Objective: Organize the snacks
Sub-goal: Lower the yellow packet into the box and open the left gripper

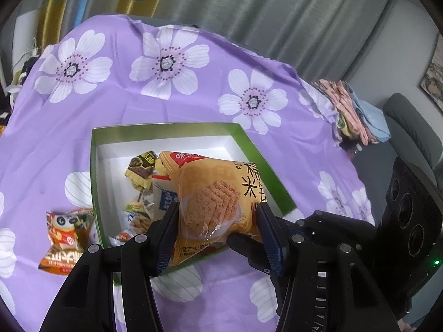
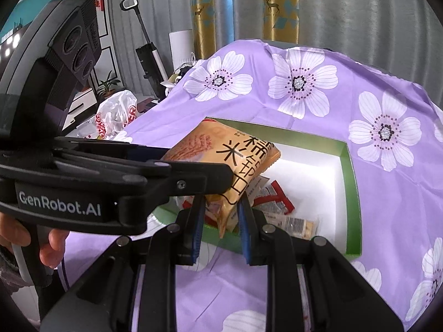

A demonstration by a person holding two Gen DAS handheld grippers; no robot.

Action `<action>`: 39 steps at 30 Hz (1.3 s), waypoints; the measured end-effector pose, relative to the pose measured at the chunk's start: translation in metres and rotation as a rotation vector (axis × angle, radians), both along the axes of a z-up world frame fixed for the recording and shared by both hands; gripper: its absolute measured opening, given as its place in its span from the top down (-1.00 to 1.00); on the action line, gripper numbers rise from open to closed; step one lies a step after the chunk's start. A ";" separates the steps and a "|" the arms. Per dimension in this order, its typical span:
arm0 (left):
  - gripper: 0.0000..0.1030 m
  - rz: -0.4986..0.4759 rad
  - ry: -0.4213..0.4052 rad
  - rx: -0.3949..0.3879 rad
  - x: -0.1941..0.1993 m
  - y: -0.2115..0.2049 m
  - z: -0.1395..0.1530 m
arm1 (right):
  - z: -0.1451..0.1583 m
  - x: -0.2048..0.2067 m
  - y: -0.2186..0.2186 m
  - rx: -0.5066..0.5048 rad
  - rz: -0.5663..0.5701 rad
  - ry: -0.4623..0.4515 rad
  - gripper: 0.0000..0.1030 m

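An orange rice-cracker bag [image 1: 216, 199] hangs over the green box [image 1: 166, 127]. My left gripper [image 1: 218, 207] is shut on its two sides. From the right, my right gripper [image 1: 243, 244] meets the bag's lower edge. In the right wrist view, the right gripper [image 2: 221, 204] is shut on the bottom corner of the bag [image 2: 243, 160]. There the left gripper [image 2: 216, 177] crosses in front from the left. The box [image 2: 351, 193] holds several small snack packets [image 2: 277, 196]. An orange-and-brown snack pack [image 1: 66, 238] lies on the cloth left of the box.
A purple flowered cloth [image 1: 171, 96] covers the table. Folded fabrics [image 1: 357, 110] are stacked at its right edge beside a grey sofa [image 1: 409, 127]. A white plastic bag [image 2: 119, 116] and an upright vacuum [image 2: 146, 55] stand beyond the left edge. A hand [image 2: 52, 246] holds the left gripper's handle.
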State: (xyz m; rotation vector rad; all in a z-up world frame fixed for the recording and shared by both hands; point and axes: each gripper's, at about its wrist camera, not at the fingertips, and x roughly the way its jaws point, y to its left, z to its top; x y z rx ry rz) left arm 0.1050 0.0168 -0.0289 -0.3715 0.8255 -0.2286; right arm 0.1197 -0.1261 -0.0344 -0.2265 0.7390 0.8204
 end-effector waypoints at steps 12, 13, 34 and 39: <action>-0.09 0.011 0.039 -0.011 0.020 0.011 -0.016 | -0.014 0.020 0.012 -0.016 0.001 0.042 0.53; -0.09 0.011 0.041 -0.011 0.021 0.012 -0.017 | -0.015 0.021 0.013 -0.018 0.001 0.044 0.53; -0.09 0.024 0.081 -0.024 0.037 0.023 -0.029 | -0.025 0.037 0.027 -0.047 0.007 0.082 0.53; -0.09 0.028 0.101 -0.038 0.041 0.026 -0.034 | -0.028 0.041 0.029 -0.058 0.008 0.101 0.53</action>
